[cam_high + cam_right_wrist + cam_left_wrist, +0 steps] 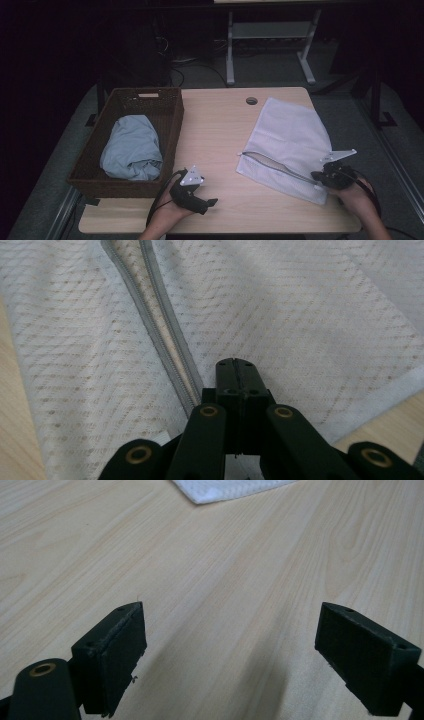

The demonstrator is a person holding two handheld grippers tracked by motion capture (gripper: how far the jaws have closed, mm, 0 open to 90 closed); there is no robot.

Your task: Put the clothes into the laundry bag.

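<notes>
Showing black grippers [212, 202] with brass-ringed pivots [209, 411], screw-holed pads [367, 655], grey triangular plates [192, 176] and trailing black cables [159, 197].

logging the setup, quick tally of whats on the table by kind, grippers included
Basket: 1
Blue cloth, in the basket: 1
White mesh bag, zip partly open: 1
Grippers: 2, the left gripper and the right gripper
Total: 5
</notes>
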